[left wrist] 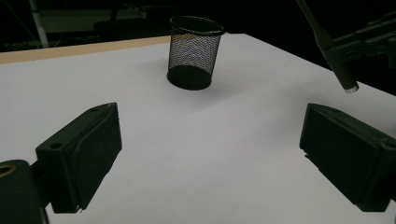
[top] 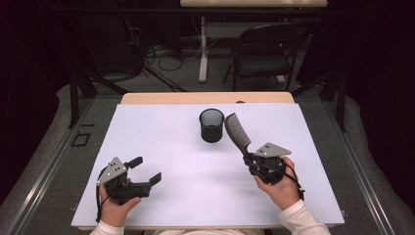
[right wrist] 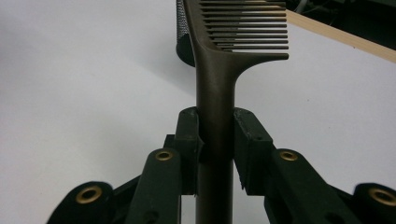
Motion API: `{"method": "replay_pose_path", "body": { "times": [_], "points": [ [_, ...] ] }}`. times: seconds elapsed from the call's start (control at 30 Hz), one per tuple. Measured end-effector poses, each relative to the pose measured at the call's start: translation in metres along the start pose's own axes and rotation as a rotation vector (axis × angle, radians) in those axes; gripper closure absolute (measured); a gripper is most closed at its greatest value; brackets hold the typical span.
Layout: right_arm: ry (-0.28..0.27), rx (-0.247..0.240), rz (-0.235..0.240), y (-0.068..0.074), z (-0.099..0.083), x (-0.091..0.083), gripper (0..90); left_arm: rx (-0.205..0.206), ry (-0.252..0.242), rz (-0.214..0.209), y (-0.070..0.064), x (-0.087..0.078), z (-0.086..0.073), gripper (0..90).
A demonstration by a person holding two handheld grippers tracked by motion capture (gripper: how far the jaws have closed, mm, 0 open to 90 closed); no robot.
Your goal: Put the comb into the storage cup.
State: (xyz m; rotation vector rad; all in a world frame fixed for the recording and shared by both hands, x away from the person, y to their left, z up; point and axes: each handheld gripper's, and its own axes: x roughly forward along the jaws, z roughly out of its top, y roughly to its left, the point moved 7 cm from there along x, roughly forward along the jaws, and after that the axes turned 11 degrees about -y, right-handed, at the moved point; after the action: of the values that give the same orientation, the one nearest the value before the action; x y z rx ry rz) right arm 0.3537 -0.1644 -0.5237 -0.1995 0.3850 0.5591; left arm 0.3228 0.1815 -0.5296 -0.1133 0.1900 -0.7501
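- Right tool (top: pixel 254 160) is clamped on the handle of the comb (top: pixel 237 130), whose toothed end rises toward the cup (top: pixel 211 125), just beside its rim.
- Left tool (top: pixel 146 170) hovers over the table (top: pixel 161 132), jaws wide apart, holding nothing.

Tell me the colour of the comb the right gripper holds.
Dark brown comb, clearest in the right gripper view.

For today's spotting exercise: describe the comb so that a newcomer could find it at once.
Start at the white table and find the black mesh cup near its far middle. Just right of the cup, the comb sticks up from the right gripper, clamped by its handle. Its row of teeth marks it out.
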Motion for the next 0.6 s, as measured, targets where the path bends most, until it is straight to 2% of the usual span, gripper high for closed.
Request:
{"method": "replay_pose_path", "body": {
  "times": [0.07, 0.23, 0.37, 0.6],
  "points": [
    [-0.025, -0.018, 0.004, 0.005, 0.002, 0.001, 73.1, -0.009, -0.008, 0.001, -0.001, 0.002, 0.004, 6.3],
    [-0.046, -0.040, 0.005, 0.011, 0.005, 0.002, 73.1, -0.009, -0.007, -0.002, -0.004, 0.006, 0.008, 7.0],
    [-0.069, -0.062, 0.006, 0.019, 0.008, 0.004, 73.1, -0.004, 0.007, 0.001, -0.007, 0.011, 0.011, 8.0],
    [-0.089, -0.070, 0.014, 0.026, 0.011, 0.007, 73.1, 0.004, 0.011, -0.018, -0.014, 0.022, 0.020, 9.6]
  ]
}}
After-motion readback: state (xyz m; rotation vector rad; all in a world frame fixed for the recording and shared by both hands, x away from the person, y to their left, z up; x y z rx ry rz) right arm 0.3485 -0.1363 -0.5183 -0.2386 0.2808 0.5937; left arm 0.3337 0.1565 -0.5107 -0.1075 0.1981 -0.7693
